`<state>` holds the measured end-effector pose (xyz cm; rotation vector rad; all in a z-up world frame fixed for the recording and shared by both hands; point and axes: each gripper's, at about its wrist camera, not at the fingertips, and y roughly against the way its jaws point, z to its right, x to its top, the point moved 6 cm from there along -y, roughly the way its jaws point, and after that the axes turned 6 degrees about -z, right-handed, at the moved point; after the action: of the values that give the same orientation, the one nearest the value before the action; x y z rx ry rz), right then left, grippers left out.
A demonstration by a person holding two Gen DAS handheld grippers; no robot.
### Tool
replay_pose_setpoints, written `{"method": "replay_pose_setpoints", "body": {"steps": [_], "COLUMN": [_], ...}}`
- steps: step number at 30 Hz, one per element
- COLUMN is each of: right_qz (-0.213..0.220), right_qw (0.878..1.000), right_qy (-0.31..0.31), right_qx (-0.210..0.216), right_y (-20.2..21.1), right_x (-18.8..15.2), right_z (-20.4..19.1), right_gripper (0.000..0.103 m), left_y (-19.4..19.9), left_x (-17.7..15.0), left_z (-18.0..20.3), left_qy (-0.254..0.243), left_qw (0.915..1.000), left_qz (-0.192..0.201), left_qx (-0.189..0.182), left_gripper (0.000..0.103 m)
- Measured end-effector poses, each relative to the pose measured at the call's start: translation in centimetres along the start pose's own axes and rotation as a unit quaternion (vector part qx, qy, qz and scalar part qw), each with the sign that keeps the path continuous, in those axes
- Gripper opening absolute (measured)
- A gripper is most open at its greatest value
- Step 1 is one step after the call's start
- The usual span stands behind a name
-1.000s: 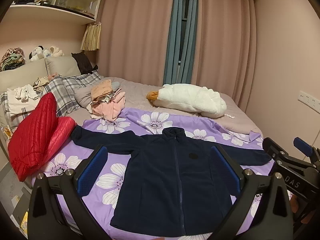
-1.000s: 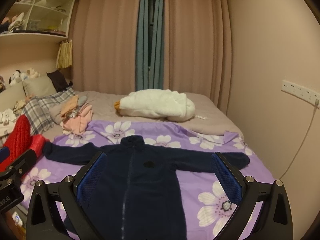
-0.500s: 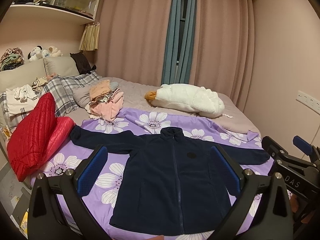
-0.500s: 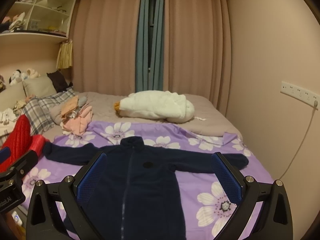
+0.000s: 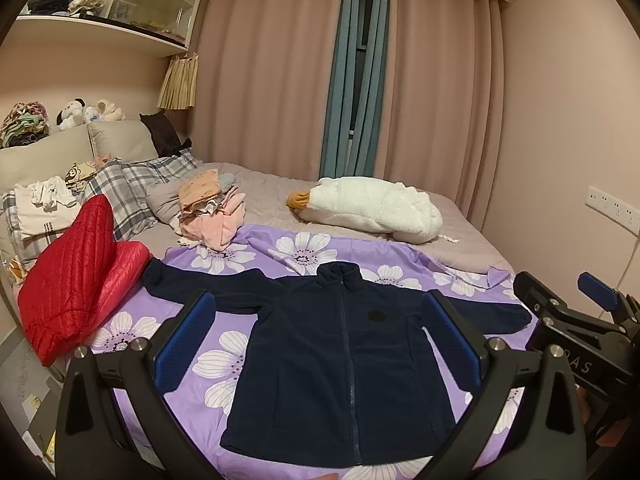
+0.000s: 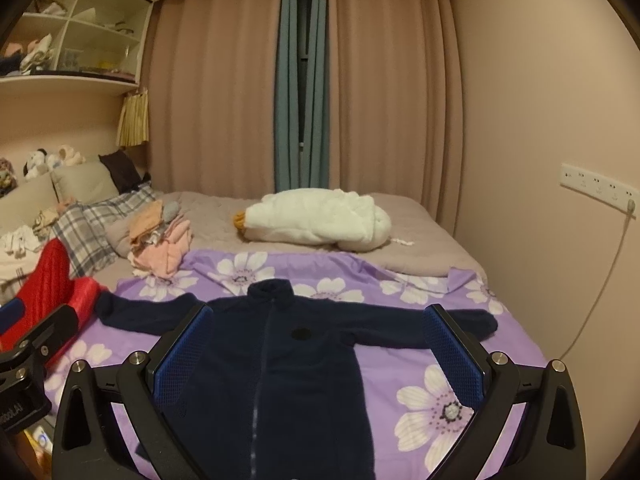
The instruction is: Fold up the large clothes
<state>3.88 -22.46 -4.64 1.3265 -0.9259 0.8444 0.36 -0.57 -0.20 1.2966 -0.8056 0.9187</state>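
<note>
Your left gripper [image 5: 318, 338] hangs above the near edge of the bed, jaws spread wide, blue pads [image 5: 184, 336] gripping nothing. Your right gripper [image 6: 318, 350] sits the same way: wide apart, empty, raised clear of the fabric.

Navy fleece jacket [image 5: 344, 344] lies flat and face up on the purple flowered sheet [image 5: 132, 326], zipped, collar pointing toward the curtains [image 5: 280, 68], both sleeves stretched straight out to the sides. From the left wrist view the jacket's body sits between your two fingers, hem nearest you. From the right wrist view the jacket [image 6: 272, 364] is framed likewise, shifted slightly left of centre, its right-hand sleeve running behind the right finger.

Neither gripper touches the jacket.

Red quilted garment [image 5: 76, 276] lies beside the left sleeve's cuff, at the bed's left edge. Pile of pink clothes [image 5: 212, 220] and a white plush goose [image 5: 372, 210] rest further back, well apart from the jacket.
</note>
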Motion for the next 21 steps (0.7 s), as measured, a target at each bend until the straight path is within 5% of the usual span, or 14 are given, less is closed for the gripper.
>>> {"method": "replay_pose_setpoints", "body": {"steps": [21], "right_qz": [0.018], "right_qw": [1.0], "right_qy": [-0.013], "right_qx": [0.008], "right_y": [2.2], "right_x": [-0.3], "right_z": [0.1], "right_gripper": [0.103], "left_y": [2.5], "left_x": [-0.1], "left_z": [0.4], "left_qy": [-0.001], "left_qw": [0.9997], "left_qz": [0.013], "left_qx": [-0.022], "left_gripper": [0.103]}}
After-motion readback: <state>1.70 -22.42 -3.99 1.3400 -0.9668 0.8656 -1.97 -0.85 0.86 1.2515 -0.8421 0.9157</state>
